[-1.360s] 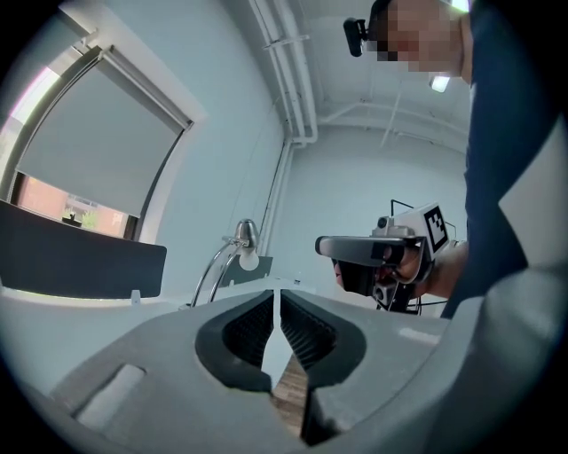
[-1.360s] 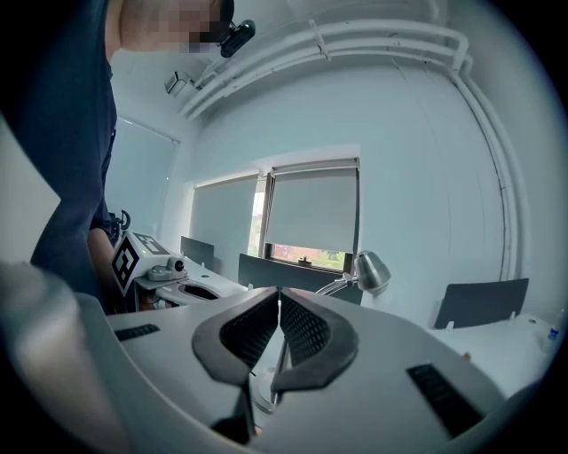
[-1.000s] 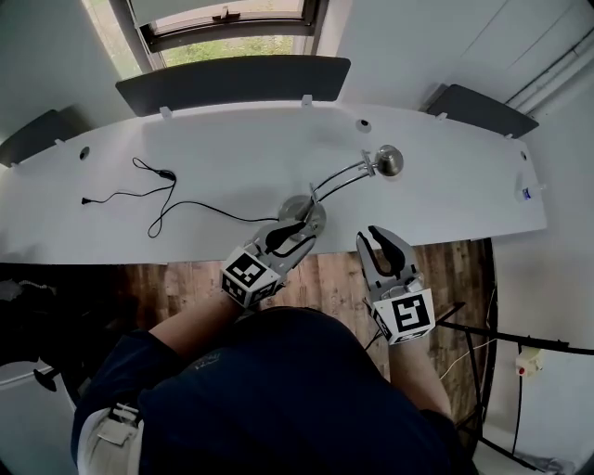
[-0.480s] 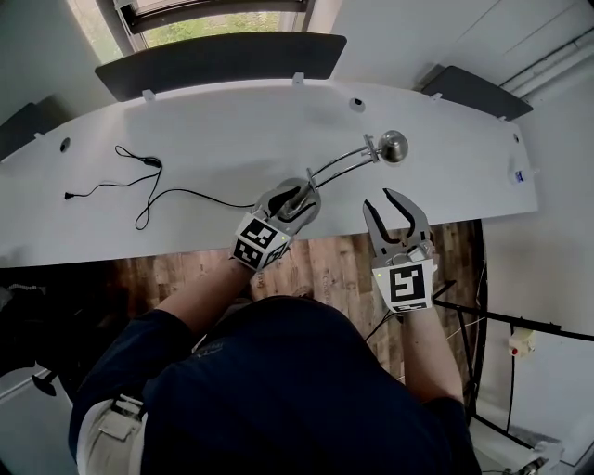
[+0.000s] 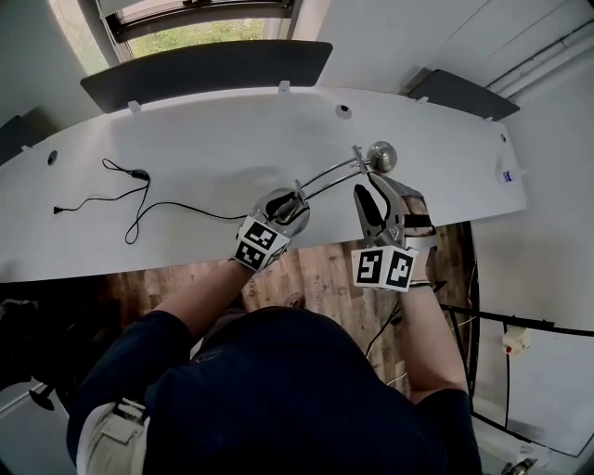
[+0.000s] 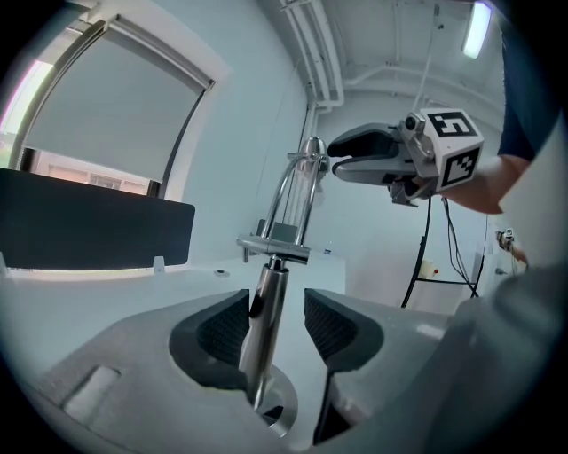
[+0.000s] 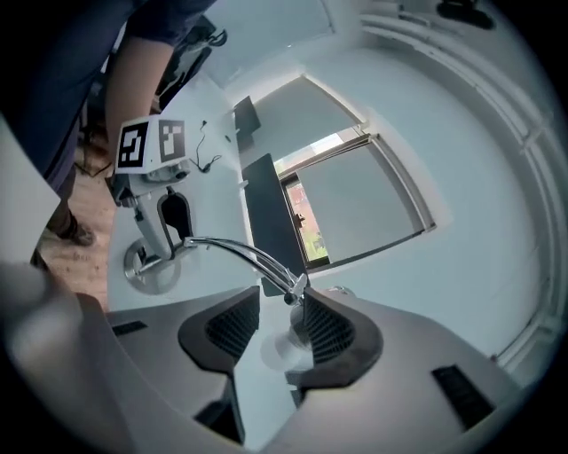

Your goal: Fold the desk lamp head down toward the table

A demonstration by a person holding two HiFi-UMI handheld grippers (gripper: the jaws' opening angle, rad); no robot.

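Wooden floor [image 5: 316,278] shows below the near edge of a curved white desk [image 5: 445,186], with the person's dark sleeve [image 5: 139,371] filling the bottom of the head view.

At centre frame the left gripper [image 5: 284,208] sits over the lamp base [image 7: 151,270]. Its jaws are spread on either side of the chrome stem [image 6: 264,328], with a gap on the right pad's side – not clamped.

Right of centre, the right gripper [image 5: 374,190] reaches up to the far end of the lamp arm [image 5: 325,178]. Its jaws are also apart, and the joint [image 7: 293,288] lies between them, close to the right pad [image 7: 324,332].

The lamp stands near the desk's front edge. Its arm slants toward upper right to the round head [image 5: 381,156], which is raised off the desk – just beyond the right gripper's tips.

A thin black cable [image 5: 139,199] loops across the left of the desk. Behind the desk at top centre stands a dark panel [image 5: 209,74], with a window [image 5: 204,19] above it.
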